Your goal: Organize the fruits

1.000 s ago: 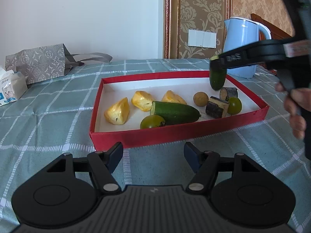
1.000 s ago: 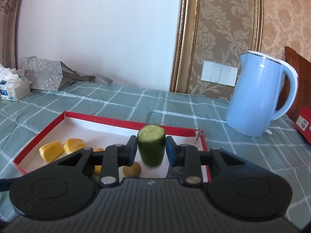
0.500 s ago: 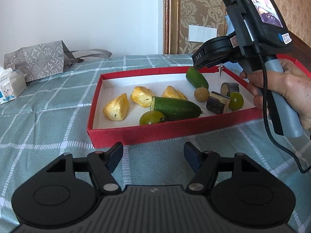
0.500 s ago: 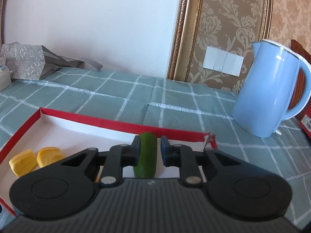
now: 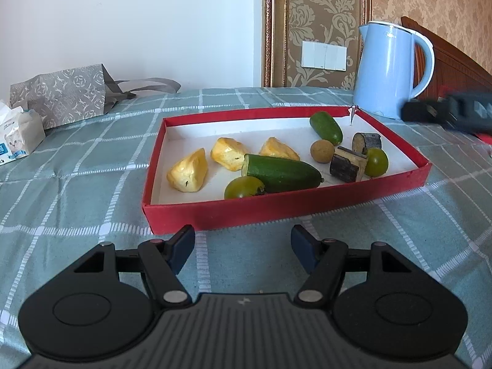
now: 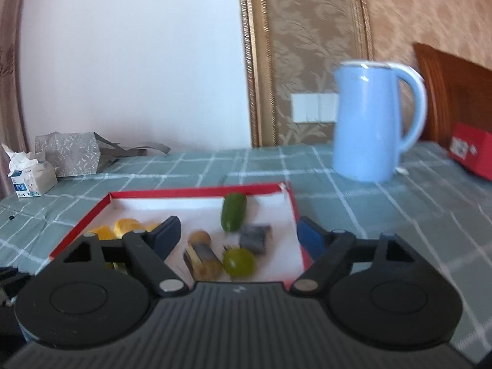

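1. My right gripper (image 6: pixel 236 235) has nothing in it, and its jaws are opening wide.
2. The short green cucumber piece (image 5: pixel 326 126) lies loose in the far right corner of the flat red cardboard box (image 5: pixel 276 207), clear of my fingers.
3. My left gripper (image 5: pixel 243 244) hangs spread over the green checked cloth (image 5: pixel 77 190), just in front of the box, and pinches nothing.
4. The box holds yellow chunks (image 5: pixel 187 170), a long green cucumber half (image 5: pixel 283 172), round green fruits (image 5: pixel 375 162), a small brown ball (image 5: pixel 322 151) and dark wood-like blocks (image 5: pixel 349 164).
5. I think this drop-off is done.
6. Next I should look for fruit outside the box; I see none here.
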`<state>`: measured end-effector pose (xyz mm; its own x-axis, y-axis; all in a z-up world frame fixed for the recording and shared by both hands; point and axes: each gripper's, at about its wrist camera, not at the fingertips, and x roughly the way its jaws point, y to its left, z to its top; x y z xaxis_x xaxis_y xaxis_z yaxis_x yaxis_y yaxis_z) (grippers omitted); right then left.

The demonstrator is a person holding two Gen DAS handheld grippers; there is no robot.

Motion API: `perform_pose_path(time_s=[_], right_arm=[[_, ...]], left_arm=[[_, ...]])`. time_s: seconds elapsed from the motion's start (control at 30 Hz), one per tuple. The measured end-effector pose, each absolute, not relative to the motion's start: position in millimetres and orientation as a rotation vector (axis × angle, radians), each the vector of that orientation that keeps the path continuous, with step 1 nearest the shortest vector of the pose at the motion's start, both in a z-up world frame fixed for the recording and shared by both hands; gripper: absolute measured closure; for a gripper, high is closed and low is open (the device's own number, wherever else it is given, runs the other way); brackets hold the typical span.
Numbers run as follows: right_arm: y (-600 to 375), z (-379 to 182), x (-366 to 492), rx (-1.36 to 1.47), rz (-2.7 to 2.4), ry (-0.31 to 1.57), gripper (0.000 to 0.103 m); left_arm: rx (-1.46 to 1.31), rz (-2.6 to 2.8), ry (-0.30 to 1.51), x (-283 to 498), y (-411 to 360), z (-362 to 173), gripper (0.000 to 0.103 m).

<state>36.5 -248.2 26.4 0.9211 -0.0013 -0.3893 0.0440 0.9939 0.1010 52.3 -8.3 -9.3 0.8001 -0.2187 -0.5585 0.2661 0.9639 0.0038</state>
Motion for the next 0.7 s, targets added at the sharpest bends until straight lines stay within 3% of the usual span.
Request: perform_pose_path(time_s=[0.23, 0.37, 0.7], right_arm=[[-261.6, 9.5, 6.0, 0.159, -0.05, 0.397, 0.021], [-255.6, 2.5, -1.4, 0.122, -0.056, 0.391, 0.021], [-258.1, -4.7, -1.1, 0.15, -0.039, 0.378, 0.021]], left_arm=[[0.021, -0.291, 0.618, 54.7, -2.8, -9.5, 0.034], [0.067, -0.233, 0.586, 52.2, -5.6, -9.5, 0.025], [0.099, -0.244, 0.57, 50.2, -10.0, -9.1, 0.024]])
